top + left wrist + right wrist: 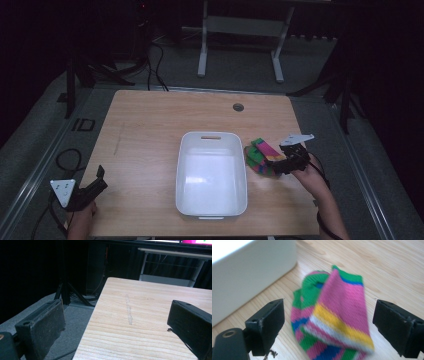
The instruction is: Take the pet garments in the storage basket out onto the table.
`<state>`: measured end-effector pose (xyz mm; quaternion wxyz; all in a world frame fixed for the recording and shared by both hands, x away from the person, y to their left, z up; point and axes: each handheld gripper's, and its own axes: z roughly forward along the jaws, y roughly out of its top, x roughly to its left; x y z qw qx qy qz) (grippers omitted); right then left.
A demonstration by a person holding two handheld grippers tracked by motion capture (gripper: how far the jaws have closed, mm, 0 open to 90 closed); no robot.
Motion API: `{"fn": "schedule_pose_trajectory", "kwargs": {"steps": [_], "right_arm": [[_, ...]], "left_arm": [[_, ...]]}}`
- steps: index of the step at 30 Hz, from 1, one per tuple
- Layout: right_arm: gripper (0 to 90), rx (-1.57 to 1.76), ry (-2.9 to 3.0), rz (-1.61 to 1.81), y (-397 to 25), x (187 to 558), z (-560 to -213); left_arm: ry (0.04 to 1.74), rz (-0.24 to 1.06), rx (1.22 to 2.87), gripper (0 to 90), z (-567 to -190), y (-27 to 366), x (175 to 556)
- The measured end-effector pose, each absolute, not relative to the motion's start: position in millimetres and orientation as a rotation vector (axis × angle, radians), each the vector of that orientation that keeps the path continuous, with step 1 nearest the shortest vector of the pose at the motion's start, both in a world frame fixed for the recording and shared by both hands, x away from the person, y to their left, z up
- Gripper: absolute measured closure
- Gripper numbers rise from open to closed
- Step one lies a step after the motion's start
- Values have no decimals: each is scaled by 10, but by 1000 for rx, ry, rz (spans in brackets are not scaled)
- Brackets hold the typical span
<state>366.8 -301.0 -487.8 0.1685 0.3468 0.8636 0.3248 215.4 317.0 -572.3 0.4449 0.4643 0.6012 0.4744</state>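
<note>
A striped sock (260,156) in pink, green, yellow and blue lies crumpled on the wooden table (150,130), just right of a white plastic bin (212,173). My right gripper (276,165) hovers over the sock's near end, open, its jaws spread to either side of the sock (334,315) and touching nothing. The bin's wall (249,272) fills the upper left of the right gripper view. My left gripper (100,180) is at the table's front left corner, open and holding nothing; its view looks along the table's left edge (140,315).
A cable hole (238,107) sits near the table's far edge. White desk legs (202,55) and cables (155,65) stand on the floor beyond. Dark stands (70,85) flank the table. Bare wood lies left of the bin.
</note>
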Motion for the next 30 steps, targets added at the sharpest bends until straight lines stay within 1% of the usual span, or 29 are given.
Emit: {"fn": "schedule_pose_trajectory", "kwargs": {"steps": [9, 11, 13, 23, 30], "right_arm": [[102, 1099, 2349, 1009, -3373, 3403, -4947], [102, 1129, 2327, 999, -3484, 3311, -5009], [102, 1145, 2316, 1012, -3519, 3277, -5029], [102, 1229, 2055, 1037, -3758, 2877, -5252], [103, 1268, 1952, 1013, -3853, 2693, -5407]], "left_arm": [[1491, 1178, 1152, 19, -5723, 3169, 2154], [1492, 1178, 1152, 18, -5723, 3169, 2154], [1491, 1178, 1151, 18, -5723, 3169, 2153], [1491, 1180, 1148, 18, -5724, 3167, 2153], [1489, 1183, 1152, 18, -5724, 3164, 2152]]}}
